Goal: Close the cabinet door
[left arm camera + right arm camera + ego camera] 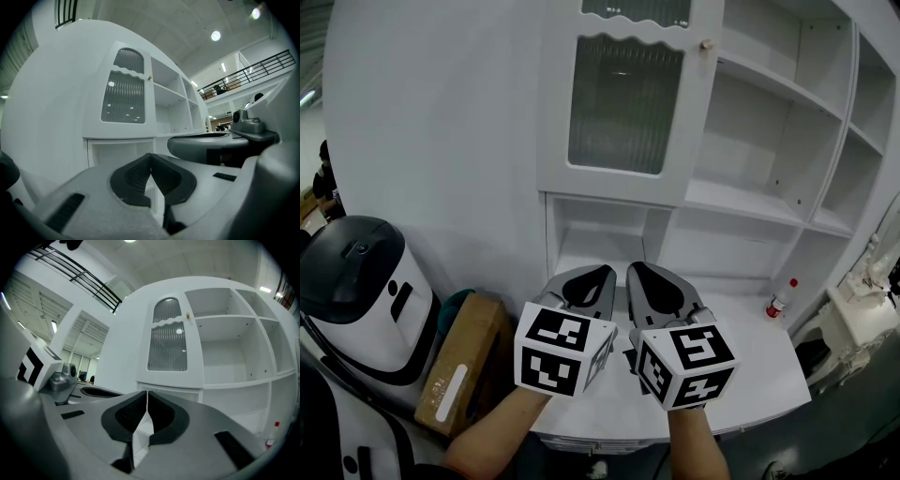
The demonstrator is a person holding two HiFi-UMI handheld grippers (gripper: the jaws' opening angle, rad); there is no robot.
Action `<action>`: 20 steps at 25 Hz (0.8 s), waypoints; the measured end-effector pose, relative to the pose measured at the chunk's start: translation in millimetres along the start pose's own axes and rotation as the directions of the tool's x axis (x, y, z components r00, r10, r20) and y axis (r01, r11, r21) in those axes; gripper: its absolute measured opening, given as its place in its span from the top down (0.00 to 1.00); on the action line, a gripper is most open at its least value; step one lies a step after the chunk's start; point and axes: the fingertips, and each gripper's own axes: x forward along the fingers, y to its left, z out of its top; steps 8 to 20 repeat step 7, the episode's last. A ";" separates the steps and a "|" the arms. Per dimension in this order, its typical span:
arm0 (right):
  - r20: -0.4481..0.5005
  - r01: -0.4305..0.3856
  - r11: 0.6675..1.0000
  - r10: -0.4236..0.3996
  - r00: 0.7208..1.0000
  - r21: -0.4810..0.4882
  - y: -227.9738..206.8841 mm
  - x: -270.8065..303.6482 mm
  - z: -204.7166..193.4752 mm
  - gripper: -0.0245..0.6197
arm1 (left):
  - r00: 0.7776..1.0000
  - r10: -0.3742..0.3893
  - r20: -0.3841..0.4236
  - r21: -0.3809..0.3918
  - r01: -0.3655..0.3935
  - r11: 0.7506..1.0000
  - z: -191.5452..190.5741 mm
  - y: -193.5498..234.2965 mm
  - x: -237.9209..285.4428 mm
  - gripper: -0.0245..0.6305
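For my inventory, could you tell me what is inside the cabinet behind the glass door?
The ribbed glass of the cabinet door shows only dim grey; any contents are hidden. Open shelves beside it look bare.

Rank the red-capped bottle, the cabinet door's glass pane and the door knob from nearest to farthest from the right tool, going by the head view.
1. Red-capped bottle: on the counter, right of the right tool.
2. Glass pane: above the tool, set in the door.
3. Door knob: at the door's upper right edge, farthest.
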 end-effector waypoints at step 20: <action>0.000 0.011 1.000 -0.011 1.000 0.001 6.4 -8.8 1.1 0.92 | 1.000 -0.004 0.005 0.001 0.004 1.000 0.4 -2.1 -11.1 0.94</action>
